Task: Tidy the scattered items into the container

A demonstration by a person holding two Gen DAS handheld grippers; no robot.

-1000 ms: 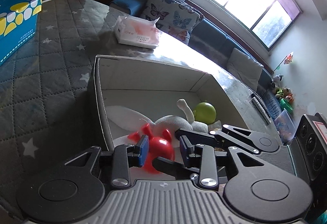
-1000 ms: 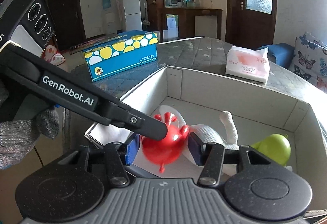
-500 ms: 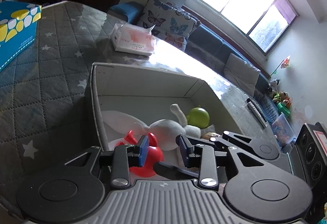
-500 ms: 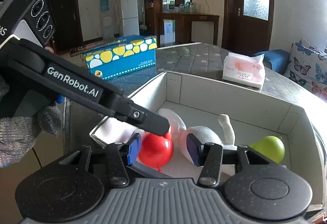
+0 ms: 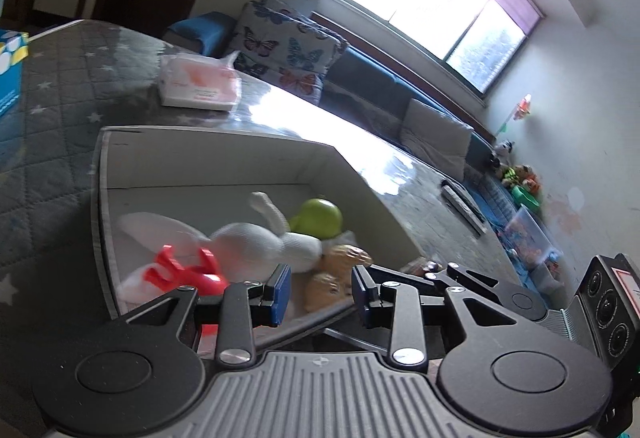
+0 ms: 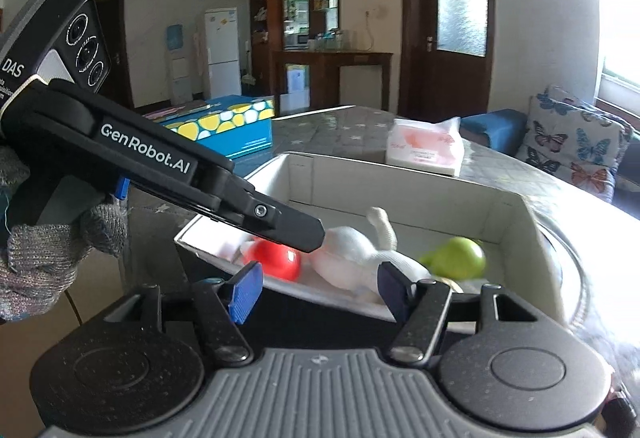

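An open white box (image 5: 208, 162) (image 6: 404, 186) sits on the table. Inside lie a red toy (image 5: 188, 272) (image 6: 276, 260), a white sock (image 5: 256, 242) (image 6: 352, 254), a green ball (image 5: 318, 216) (image 6: 460, 254) and a brown toy (image 5: 338, 270). My left gripper (image 5: 320, 294) hovers open over the box's near edge, holding nothing. The jaws of my right gripper (image 6: 320, 292) are opening, and nothing is between the pads; the red toy lies beyond them in the box. One of the left gripper's fingers (image 6: 280, 222) crosses the right wrist view.
A grey starred quilt (image 5: 48, 142) covers the table. Behind the box lie a pink tissue pack (image 5: 200, 86) (image 6: 424, 150) and a blue box with yellow dots (image 6: 228, 126). A sofa with butterfly cushions (image 5: 288, 50) stands beyond the table. A gloved hand (image 6: 40, 250) holds the left gripper.
The right gripper's pads spread apart and let go of the red toy, which now lies in the box. Both grippers drew back towards the box's near edge.
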